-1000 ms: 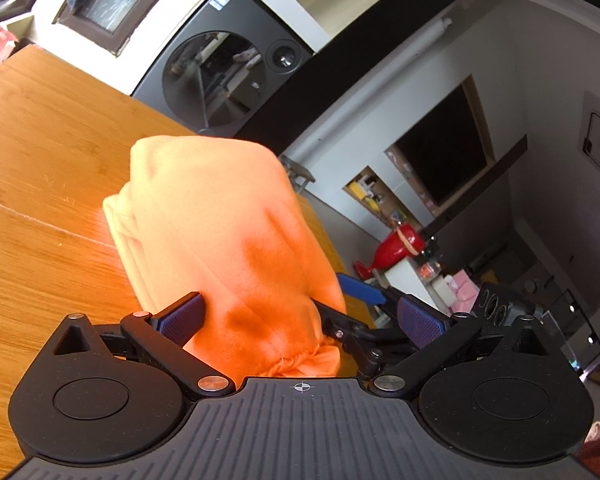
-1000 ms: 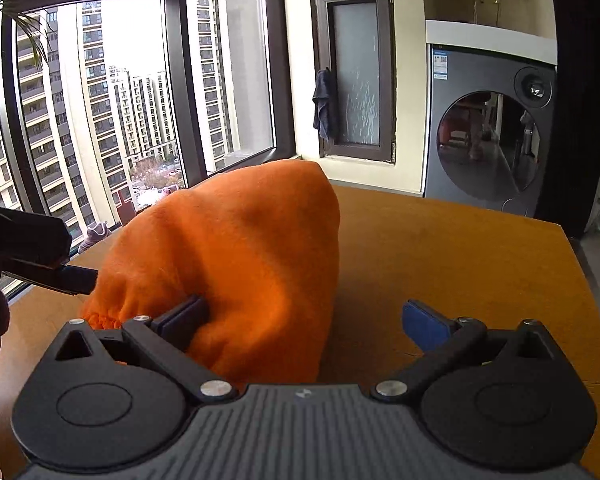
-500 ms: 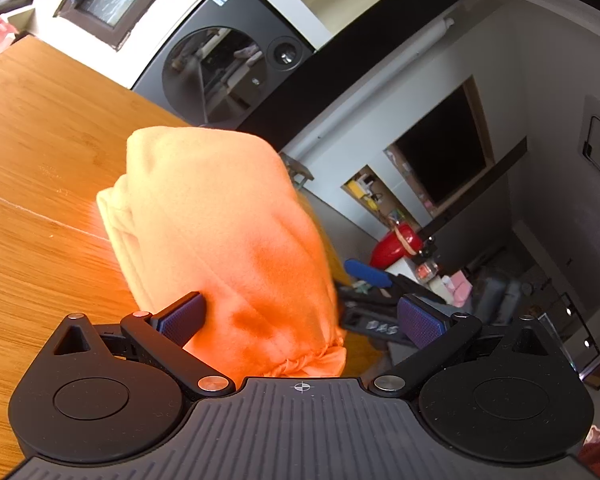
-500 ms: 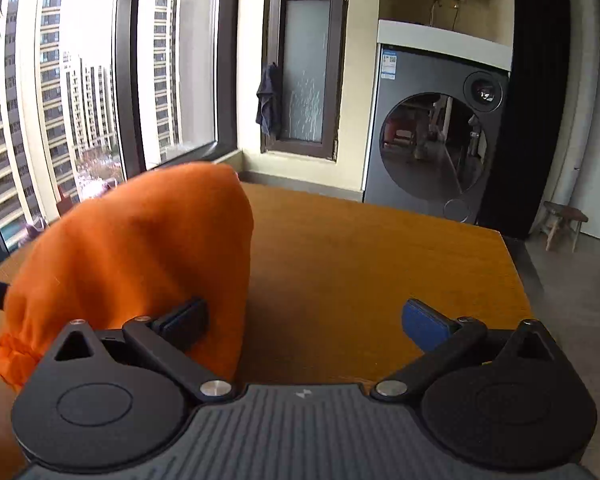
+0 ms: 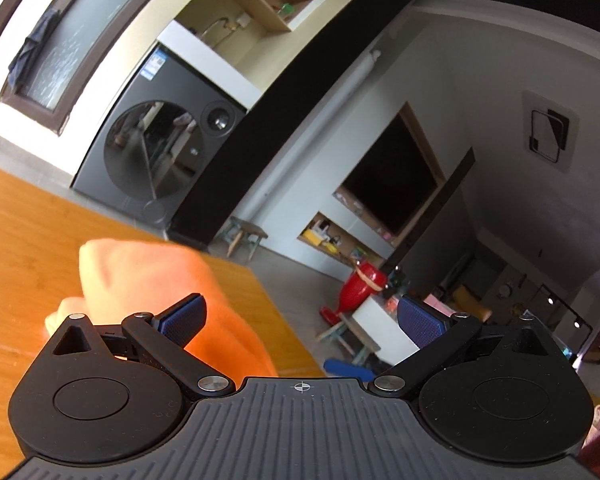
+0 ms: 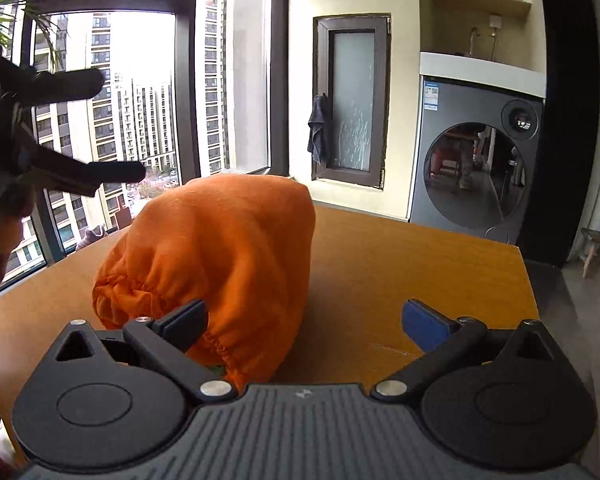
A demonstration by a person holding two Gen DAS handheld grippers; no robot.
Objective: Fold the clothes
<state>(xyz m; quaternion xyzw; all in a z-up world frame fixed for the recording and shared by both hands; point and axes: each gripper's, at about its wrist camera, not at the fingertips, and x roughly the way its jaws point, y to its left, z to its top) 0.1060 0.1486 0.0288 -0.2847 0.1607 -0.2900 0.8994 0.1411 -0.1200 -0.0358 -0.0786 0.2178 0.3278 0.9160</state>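
A home: a washing machine [image 6: 476, 156] in a laundry nook, a wall television [image 5: 392, 176], and apartment towers [image 6: 140, 120] outside the window.

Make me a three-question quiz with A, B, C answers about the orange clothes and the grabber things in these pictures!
1. Where is the orange garment?
A. On the wooden table
B. Inside the washing machine
C. On the floor

2. What colour are the pads on the left gripper's fingers?
A. Red
B. Blue
C. Green

3. How do the right gripper's jaws stand?
A. Shut on the garment
B. Shut on nothing
C. Wide open

Answers:
1. A, the garment sits bunched on the wooden table, with the washing machine behind it.
2. B, both pads show blue in the left wrist view.
3. C, the right gripper has a broad gap between its fingers, with tabletop showing through.
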